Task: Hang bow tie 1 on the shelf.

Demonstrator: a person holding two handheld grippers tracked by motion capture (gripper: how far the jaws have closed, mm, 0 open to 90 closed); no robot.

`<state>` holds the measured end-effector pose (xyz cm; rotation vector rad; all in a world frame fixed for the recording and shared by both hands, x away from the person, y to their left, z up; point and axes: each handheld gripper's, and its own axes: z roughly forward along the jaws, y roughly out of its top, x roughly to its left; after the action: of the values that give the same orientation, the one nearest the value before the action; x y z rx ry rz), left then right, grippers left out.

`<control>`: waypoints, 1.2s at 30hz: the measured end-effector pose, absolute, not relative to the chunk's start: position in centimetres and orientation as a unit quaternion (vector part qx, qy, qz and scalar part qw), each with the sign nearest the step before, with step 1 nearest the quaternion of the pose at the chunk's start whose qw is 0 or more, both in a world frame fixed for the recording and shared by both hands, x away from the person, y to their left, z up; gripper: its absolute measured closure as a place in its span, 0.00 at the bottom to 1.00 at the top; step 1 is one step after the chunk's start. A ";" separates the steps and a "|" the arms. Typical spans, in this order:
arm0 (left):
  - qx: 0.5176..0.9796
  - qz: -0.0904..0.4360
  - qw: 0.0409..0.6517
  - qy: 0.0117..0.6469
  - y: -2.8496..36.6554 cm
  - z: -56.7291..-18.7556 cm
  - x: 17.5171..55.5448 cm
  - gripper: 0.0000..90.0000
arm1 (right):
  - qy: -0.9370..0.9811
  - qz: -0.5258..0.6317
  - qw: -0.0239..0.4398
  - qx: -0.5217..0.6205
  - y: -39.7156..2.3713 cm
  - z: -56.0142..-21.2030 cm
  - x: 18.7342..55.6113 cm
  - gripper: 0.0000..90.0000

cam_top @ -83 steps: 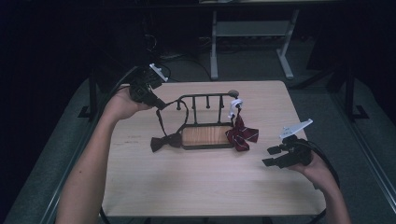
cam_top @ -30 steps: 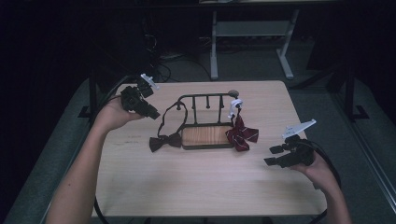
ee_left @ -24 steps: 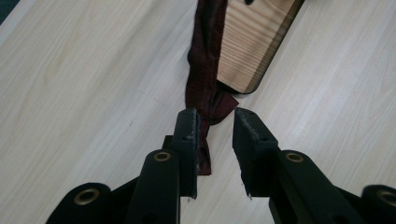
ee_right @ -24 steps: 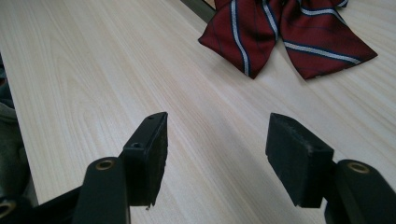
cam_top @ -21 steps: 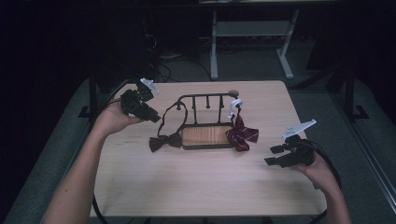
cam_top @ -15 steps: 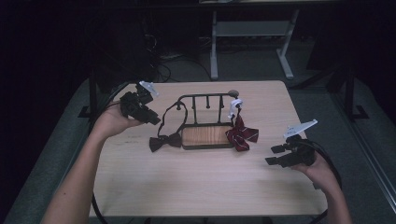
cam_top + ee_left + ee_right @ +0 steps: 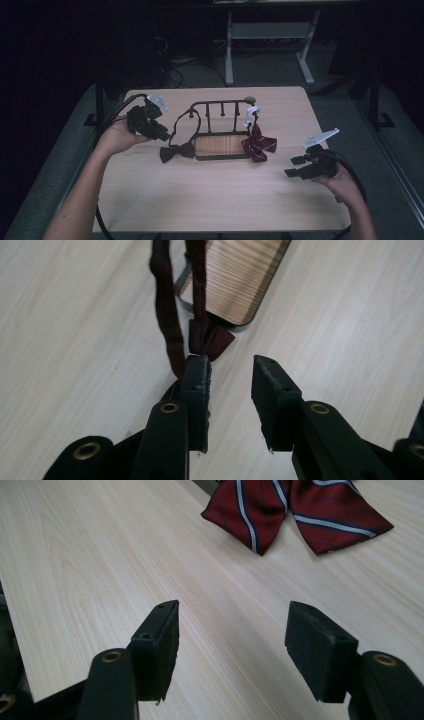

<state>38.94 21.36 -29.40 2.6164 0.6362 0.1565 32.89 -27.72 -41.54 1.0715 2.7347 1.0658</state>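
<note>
Fabric first: the dark bow tie lies flat on the tabletop at the left end of the rack's wooden base, its neck strap looped up over a peg of the black metal rack. Judged light, limp and easily dragged; the woven strap looks matte and grippy rather than slick, so pads should hold it without much squeeze. Nothing fragile about it, but the loop will snag on the peg if pulled sideways instead of lifted off.

Best hold, by my reading: the strap just above the knot, where two runs lie close together, or the pinched knot itself. The bow wings are floppy and would fold.

Left hand-held gripper sits low over the tabletop, jaws partly apart and just now widening, nothing pressed between the pads. The strap runs past the outer side of one pad, touching or nearly so; cannot tell which. The bow knot lies just ahead of the tips.

Right hand-held gripper hovers with jaws wide and empty, well apart from the rack, aimed toward the striped red bow tie, which has a satin-like sheen with white and navy stripes. In the high view that tie hangs from a white clip at the rack's right end.

Base: smooth varnished wood, rounded corners, dark rim. Tabletop: pale laminate woodgrain.
</note>
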 end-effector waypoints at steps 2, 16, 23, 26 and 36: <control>0.947 0.056 0.221 0.226 21.3 -29.5 38.7 0.75 | 0.875 0.340 0.008 0.344 -27.7 -41.6 32.9 0.43; 0.949 0.054 0.222 0.217 21.2 -30.3 37.8 0.73 | 0.874 0.341 0.009 0.345 -27.8 -41.5 32.8 0.43; 0.949 0.053 0.226 0.215 21.3 -30.7 37.4 0.72 | 0.874 0.340 0.009 0.346 -27.9 -41.5 32.8 0.43; 0.949 0.054 0.223 0.216 21.4 -31.1 37.3 0.71 | 0.874 0.340 0.009 0.347 -27.9 -41.6 32.8 0.43; 0.947 0.048 0.230 0.219 22.1 -32.0 36.9 0.69 | 0.874 0.339 0.009 0.348 -27.9 -41.7 32.8 0.42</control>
<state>36.88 22.09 -31.95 2.6058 0.6031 0.1326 32.78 -27.85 -41.67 1.0880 2.7312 1.0583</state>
